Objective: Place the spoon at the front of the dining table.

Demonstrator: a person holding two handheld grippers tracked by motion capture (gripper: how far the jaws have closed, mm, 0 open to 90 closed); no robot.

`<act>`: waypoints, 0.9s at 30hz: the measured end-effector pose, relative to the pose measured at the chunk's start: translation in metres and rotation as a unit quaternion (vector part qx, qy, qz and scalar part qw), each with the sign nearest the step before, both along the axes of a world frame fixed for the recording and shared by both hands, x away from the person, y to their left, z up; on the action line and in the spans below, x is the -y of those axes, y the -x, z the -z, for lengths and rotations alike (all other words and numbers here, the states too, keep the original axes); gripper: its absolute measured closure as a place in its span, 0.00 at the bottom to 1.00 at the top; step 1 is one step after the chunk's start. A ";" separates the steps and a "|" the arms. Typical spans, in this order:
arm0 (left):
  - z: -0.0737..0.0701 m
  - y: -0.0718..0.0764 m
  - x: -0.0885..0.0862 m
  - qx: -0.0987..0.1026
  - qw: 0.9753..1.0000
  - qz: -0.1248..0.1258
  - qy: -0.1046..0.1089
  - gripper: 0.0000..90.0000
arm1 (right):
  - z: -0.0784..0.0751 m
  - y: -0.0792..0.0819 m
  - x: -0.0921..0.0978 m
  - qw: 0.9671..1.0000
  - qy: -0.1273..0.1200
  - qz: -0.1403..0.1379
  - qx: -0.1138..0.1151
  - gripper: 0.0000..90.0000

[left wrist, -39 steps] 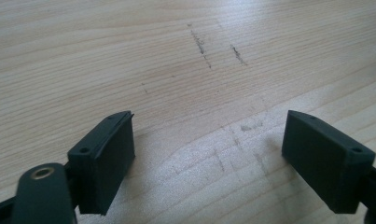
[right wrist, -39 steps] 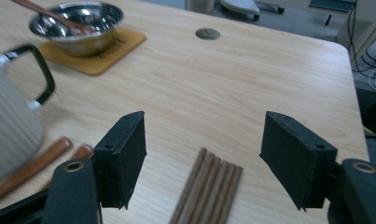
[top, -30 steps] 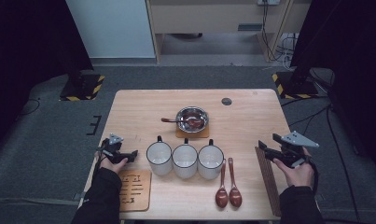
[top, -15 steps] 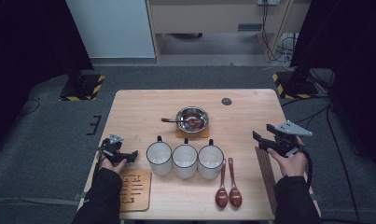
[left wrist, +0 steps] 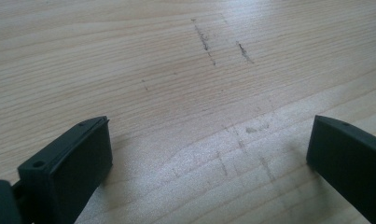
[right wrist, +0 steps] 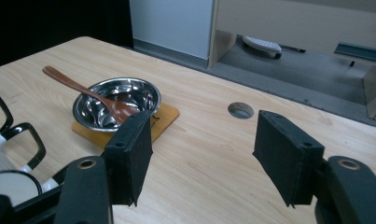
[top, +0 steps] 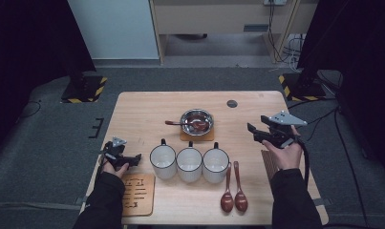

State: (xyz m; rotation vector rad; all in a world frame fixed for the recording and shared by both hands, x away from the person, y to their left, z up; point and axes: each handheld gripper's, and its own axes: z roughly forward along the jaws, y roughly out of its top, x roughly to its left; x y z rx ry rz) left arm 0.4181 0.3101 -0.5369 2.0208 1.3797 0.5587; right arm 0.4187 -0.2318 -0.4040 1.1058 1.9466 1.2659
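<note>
Pale wood grain covers the table [top: 147, 107], and the steel bowl [top: 197, 121] serves as the landmark in the high view: it sits on a small wooden coaster [top: 197, 136] toward the far middle of the tabletop, with a brown spoon [top: 180, 123] lying in it, handle sticking out to its left. Nearer the person than the bowl stand three white mugs [top: 189, 162] in a row, touching side by side. Two more wooden spoons [top: 233, 195] lie side by side nearer still and a little to the bowl's right. The right gripper [top: 255, 132] is held above the table to the right of the bowl, pointing toward it, empty. The left gripper [top: 135, 159] rests low at the table's left edge, nearer and well left of the bowl, just left of the mugs, beside a slotted wooden board [top: 138, 193].

In the left gripper view, the left gripper [left wrist: 209, 154] has its jaws spread wide over bare, scuffed wood (nothing lies between them).

In the right gripper view, the right gripper [right wrist: 202, 158] stands with its jaws wide apart and empty. The bowl [right wrist: 116, 102] lies beyond its left jaw, the spoon [right wrist: 83, 91] resting inside on the coaster [right wrist: 164, 114]. A round hole [right wrist: 240, 110] in the table lies to the right of the bowl. Mug handles [right wrist: 17, 135] show left of and nearer than the bowl.
</note>
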 end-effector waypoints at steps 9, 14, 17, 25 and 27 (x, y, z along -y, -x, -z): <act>0.000 0.000 0.000 0.000 1.000 0.000 0.000 0.00 | -0.006 -0.013 -0.017 1.000 -0.001 -0.009 0.001 0.41; 0.000 0.000 0.000 0.000 1.000 0.000 0.000 0.00 | -0.011 -0.022 -0.033 1.000 -0.001 -0.020 0.003 0.40; 0.000 0.000 0.000 0.000 1.000 0.000 0.000 0.00 | -0.014 -0.028 -0.040 1.000 0.003 -0.024 0.005 0.40; 0.000 0.000 0.000 0.000 1.000 0.000 0.000 0.00 | -0.022 -0.038 -0.059 0.999 0.000 -0.036 0.011 0.40; 0.000 0.000 0.000 0.000 1.000 0.000 0.000 0.00 | -0.023 -0.041 -0.064 0.999 0.001 -0.038 0.010 0.40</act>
